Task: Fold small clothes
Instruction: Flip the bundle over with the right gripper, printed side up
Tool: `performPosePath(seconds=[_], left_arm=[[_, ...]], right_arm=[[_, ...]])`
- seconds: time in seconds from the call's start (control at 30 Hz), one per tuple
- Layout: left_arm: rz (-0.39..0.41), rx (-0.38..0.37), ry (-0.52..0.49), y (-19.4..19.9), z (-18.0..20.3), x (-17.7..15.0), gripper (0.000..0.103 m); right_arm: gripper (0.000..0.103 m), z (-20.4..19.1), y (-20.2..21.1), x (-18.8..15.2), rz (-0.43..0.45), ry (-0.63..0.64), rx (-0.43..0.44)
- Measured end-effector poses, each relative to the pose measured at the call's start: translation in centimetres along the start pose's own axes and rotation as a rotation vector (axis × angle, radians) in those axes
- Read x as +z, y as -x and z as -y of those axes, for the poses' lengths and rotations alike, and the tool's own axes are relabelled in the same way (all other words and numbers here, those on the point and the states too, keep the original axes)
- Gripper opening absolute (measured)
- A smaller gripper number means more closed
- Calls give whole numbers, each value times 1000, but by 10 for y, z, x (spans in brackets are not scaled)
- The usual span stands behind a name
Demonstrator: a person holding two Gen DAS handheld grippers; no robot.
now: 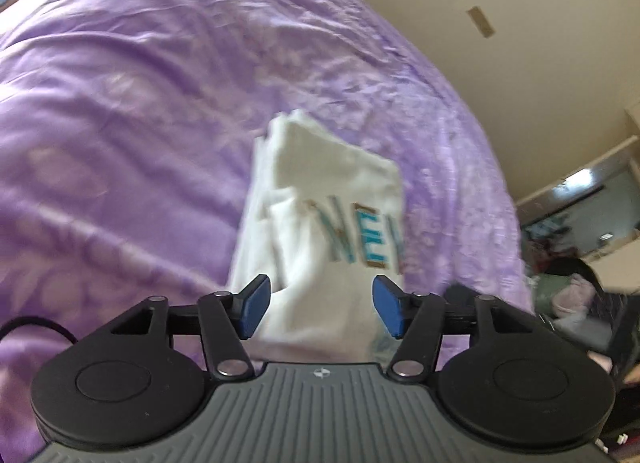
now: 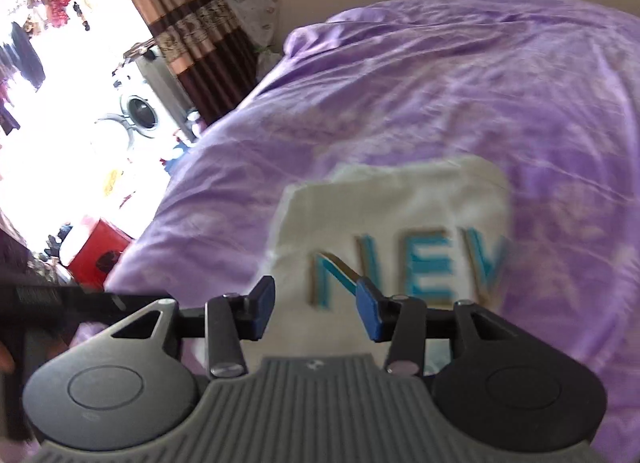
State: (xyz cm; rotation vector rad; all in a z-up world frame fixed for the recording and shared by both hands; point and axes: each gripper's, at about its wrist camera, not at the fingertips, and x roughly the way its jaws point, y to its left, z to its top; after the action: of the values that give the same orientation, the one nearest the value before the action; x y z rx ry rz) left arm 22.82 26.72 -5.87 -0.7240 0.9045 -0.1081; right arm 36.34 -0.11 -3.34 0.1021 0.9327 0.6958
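Both sets of fingers apart, nothing in them.
Folded shirt lies just beyond both grippers on the bed, long axis near-to-far.

1. The place is a bedroom in a home: a bed under a purple floral cover fills most of both views.
2. Brown striped curtains hang beside a bright window.
3. A washing machine stands by the curtains, with clothes hanging on a line outside.
4. Beige walls and household clutter lie past the bed's edge.
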Motion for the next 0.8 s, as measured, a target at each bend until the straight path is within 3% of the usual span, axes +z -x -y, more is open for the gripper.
performPosePath(seconds=[0.1,0.23,0.3,0.37,0.43,0.5,0.57,0.73,0.8], left_arm=[[-42,3,62,-11,-13,-12,69],[-56,50,80,-29,-26,-26,69],[-35,36,85,-33,-32,-31,68],[-19,3,83,-36,-33,-33,58],[-2,18,56,-36,-30,-33,32],[11,29,37,-35,-26,-34,20],[37,16,4,-31,-20,-36,17],[122,22,-134,-6,10,-39,14],[131,66,-196,-4,17,-41,14]], right_arm=[[54,20,18,-36,1,13,-60],[57,36,27,-84,1,31,-138],[58,45,29,-106,-6,21,-149],[58,49,27,-124,-18,22,-160],[58,49,17,-135,-48,28,-154],[58,46,6,-144,-66,46,-158],[57,45,-4,-148,-76,64,-186],[8,62,-15,-150,-73,-15,-181],[3,68,-7,-147,-42,-59,-162]])
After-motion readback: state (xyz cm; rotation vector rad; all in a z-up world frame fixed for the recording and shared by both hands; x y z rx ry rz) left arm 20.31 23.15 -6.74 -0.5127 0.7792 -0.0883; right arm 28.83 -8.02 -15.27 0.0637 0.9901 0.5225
